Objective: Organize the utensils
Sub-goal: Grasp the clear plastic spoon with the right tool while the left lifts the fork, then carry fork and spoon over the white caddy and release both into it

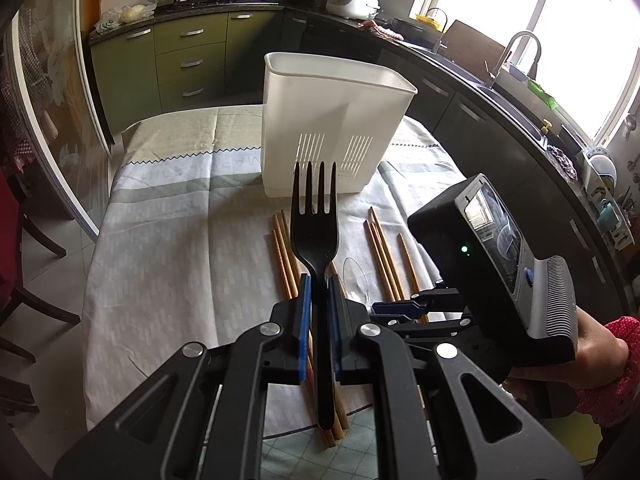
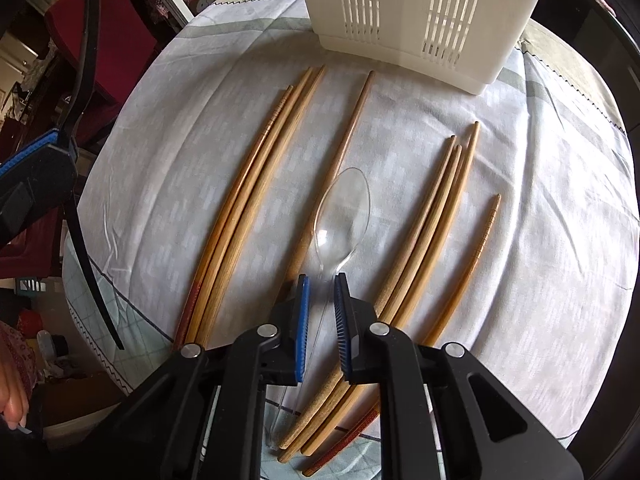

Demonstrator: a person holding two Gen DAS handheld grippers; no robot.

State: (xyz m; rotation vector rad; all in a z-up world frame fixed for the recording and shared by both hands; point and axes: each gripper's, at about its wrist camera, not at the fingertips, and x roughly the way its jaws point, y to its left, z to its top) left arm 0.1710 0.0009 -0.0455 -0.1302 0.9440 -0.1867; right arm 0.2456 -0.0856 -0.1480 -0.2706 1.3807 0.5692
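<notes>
You're in a kitchen, at a cloth-covered bench [image 2: 160, 152]. Your left hand-held gripper [image 1: 316, 280] is clamped on the black plastic fork [image 1: 315, 220] at its neck, tines up, in front of the white slotted utensil caddy [image 1: 332, 120]. It's light, stiff and probably slick, so keep the hold there. Your right hand-held gripper [image 2: 321, 280] straddles the clear plastic spoon [image 2: 340, 216] on the cloth, pads narrowly apart at its neck; whether they touch I cannot tell. Likely brittle: squeeze gently. Wooden chopsticks [image 2: 256, 184] flank it.

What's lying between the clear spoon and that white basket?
Mostly bare tablecloth, in the right wrist view; a lone chopstick runs alongside the spoon toward the basket.
</notes>
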